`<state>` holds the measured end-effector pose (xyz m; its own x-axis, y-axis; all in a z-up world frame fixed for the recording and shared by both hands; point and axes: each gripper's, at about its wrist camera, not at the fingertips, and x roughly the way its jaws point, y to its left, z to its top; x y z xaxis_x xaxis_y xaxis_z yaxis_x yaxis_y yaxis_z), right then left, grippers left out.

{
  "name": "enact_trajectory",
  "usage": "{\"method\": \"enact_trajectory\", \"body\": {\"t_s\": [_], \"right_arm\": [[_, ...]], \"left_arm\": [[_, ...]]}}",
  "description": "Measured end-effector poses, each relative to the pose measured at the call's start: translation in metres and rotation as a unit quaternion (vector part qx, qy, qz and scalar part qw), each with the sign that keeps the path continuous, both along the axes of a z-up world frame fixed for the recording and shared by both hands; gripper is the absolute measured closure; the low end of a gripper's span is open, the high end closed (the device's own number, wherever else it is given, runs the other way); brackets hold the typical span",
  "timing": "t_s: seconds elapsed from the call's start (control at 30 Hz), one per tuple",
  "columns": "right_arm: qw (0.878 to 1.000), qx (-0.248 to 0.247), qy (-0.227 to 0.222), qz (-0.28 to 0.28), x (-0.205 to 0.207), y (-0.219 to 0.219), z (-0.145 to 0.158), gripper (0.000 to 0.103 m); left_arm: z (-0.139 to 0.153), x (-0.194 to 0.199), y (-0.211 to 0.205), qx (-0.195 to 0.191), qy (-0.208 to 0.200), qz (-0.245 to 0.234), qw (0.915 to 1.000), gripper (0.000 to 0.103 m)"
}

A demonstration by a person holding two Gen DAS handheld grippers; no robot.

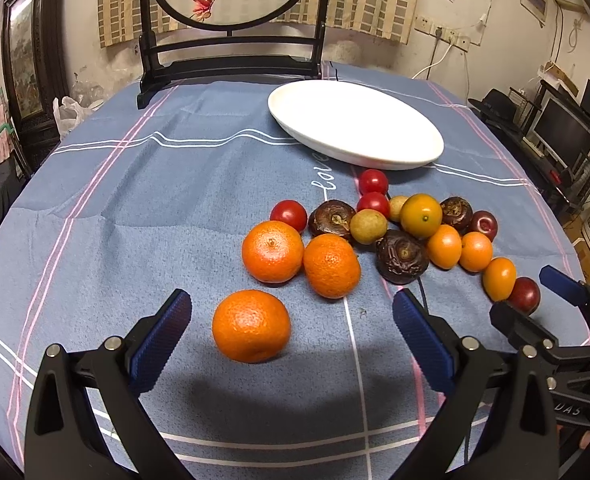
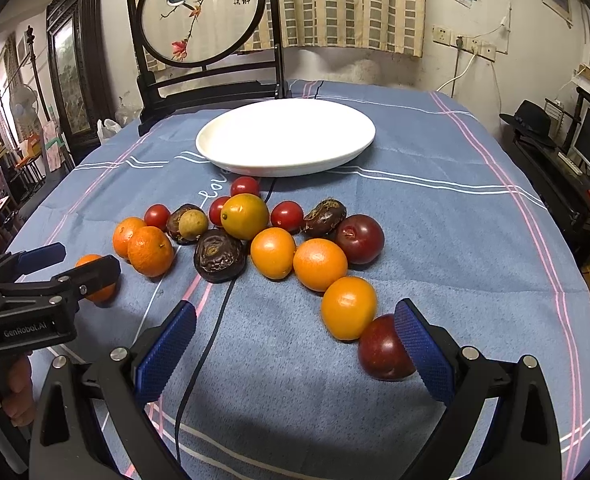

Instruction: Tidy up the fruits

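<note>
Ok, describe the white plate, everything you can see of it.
The white plate is a wide, shallow oval dish, glossy like glazed ceramic, with a low raised rim and nothing in it. It sits flat on the blue striped tablecloth, toward the far side of the table, in front of the dark wooden screen stand. The fruit pile lies on the cloth just on its near side; the closest cherry tomato sits right by the rim, though contact cannot be confirmed. Neither gripper is near it.

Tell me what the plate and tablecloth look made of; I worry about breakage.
The white plate looks like glazed ceramic: smooth, glossy rim, though melamine is possible. The blue tablecloth looks like soft woven fabric: matte, nubbly, creased.
</note>
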<state>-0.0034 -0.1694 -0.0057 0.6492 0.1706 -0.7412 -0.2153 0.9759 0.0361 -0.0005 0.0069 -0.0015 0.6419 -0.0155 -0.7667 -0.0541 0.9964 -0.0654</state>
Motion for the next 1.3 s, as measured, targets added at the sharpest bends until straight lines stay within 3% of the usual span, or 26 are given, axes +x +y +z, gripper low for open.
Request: {"method": "enact_trajectory", "body": {"t_s": [1.3], "right_arm": [[1.000, 0.000, 0.009, 0.004, 0.0004, 0.0005, -0.0025, 0.003]], "left_arm": [[-0.0013, 0.0013, -0.0041, 0.008, 0.004, -0.011, 0.9999, 0.004]]}}
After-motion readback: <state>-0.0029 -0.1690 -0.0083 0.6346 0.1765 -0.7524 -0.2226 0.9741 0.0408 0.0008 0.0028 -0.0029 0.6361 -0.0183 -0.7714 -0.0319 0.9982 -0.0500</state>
